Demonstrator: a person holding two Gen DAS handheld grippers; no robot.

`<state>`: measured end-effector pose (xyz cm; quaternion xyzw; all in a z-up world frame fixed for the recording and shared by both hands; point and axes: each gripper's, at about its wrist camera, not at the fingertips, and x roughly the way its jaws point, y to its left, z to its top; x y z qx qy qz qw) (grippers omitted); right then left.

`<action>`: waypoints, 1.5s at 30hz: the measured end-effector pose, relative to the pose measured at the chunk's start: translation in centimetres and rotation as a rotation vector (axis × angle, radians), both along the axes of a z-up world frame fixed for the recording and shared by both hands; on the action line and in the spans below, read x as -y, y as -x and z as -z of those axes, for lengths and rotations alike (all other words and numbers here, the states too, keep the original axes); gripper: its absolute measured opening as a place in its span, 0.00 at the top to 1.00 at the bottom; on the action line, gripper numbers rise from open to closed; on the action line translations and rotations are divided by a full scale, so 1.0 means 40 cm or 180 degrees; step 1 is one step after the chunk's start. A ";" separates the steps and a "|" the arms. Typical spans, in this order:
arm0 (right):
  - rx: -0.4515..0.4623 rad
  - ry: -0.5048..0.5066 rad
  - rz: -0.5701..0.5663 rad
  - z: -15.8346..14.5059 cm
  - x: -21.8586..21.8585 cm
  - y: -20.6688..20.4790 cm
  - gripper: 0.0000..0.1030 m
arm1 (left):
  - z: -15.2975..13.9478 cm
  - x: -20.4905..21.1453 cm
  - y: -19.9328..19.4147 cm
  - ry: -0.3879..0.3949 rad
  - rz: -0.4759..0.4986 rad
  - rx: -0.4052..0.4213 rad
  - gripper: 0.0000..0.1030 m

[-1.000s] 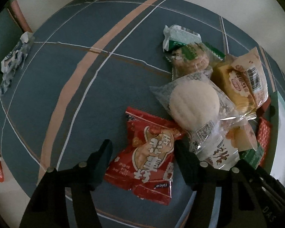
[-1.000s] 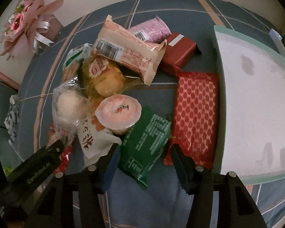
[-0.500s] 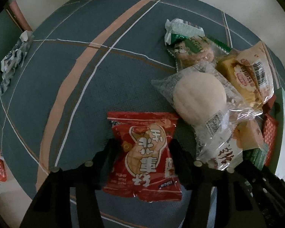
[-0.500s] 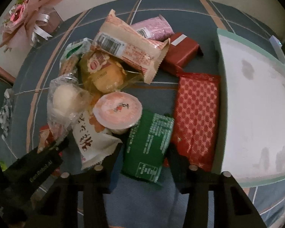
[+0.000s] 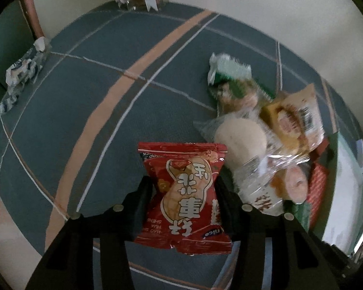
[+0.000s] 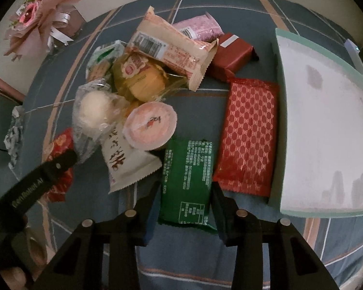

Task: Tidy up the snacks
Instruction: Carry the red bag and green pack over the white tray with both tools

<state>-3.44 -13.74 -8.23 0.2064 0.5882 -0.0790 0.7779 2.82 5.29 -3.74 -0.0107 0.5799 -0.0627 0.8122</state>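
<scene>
Risk is that thin crinkly wrappers slip from my pads, or a lifted packet drags its neighbours in the pile. My left hand-held gripper [image 5: 184,193] is closing on the red peanut packet [image 5: 184,193] over the counter [image 5: 84,96]; my right hand-held gripper [image 6: 185,203] is closing on the green packet [image 6: 186,181], beside the white tray [image 6: 326,133]. Both jaws are narrow and pressing.

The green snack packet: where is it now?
In the right wrist view, the green packet sits between the right tool's closing jaws, beside the red patterned packet.
</scene>
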 end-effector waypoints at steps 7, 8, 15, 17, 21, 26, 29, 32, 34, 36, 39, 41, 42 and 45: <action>0.0165 -0.0148 0.0021 -0.065 0.001 0.052 0.60 | -0.057 -0.023 0.022 0.0133 -0.0060 0.0175 0.49; 0.0208 -0.0181 0.0033 -0.076 0.003 0.060 0.60 | -0.066 -0.028 0.025 0.0150 -0.0068 0.0199 0.49; 0.0468 -0.0306 0.0075 -0.153 0.021 0.102 0.60 | -0.104 -0.005 0.034 0.0239 -0.0046 0.0318 0.49; 0.0531 -0.0357 0.0103 -0.169 0.023 0.119 0.60 | -0.110 0.002 0.032 0.0255 -0.0031 0.0339 0.49; 0.0642 -0.0323 0.0145 -0.193 0.037 0.120 0.60 | -0.138 0.037 0.044 0.0291 0.0079 0.0403 0.49; 0.0614 -0.0254 0.0342 -0.191 0.076 0.122 0.60 | -0.167 0.109 0.049 0.0355 0.0272 0.0391 0.49; 0.0600 -0.0176 0.0556 -0.192 0.132 0.129 0.60 | -0.187 0.172 0.055 0.0349 0.0435 0.0415 0.49; 0.0570 -0.0049 0.0839 -0.196 0.201 0.148 0.60 | -0.201 0.249 0.066 0.0339 0.0649 0.0423 0.49; 0.0548 -0.0011 0.0988 -0.194 0.238 0.160 0.60 | -0.208 0.304 0.076 0.0337 0.0795 0.0417 0.49; 0.0531 -0.0014 0.1146 -0.187 0.280 0.170 0.60 | -0.208 0.364 0.087 0.0343 0.0974 0.0385 0.49; 0.0537 -0.0058 0.1354 -0.179 0.338 0.187 0.60 | -0.200 0.449 0.102 0.0364 0.1198 0.0359 0.49; 0.0533 -0.0048 0.1482 -0.173 0.374 0.197 0.60 | -0.190 0.497 0.107 0.0344 0.1300 0.0357 0.49; 0.0529 -0.0034 0.1531 -0.172 0.389 0.203 0.60 | -0.184 0.519 0.110 0.0323 0.1352 0.0354 0.49; 0.0522 -0.0005 0.1666 -0.167 0.431 0.208 0.60 | -0.158 0.587 0.106 0.0310 0.1473 0.0311 0.48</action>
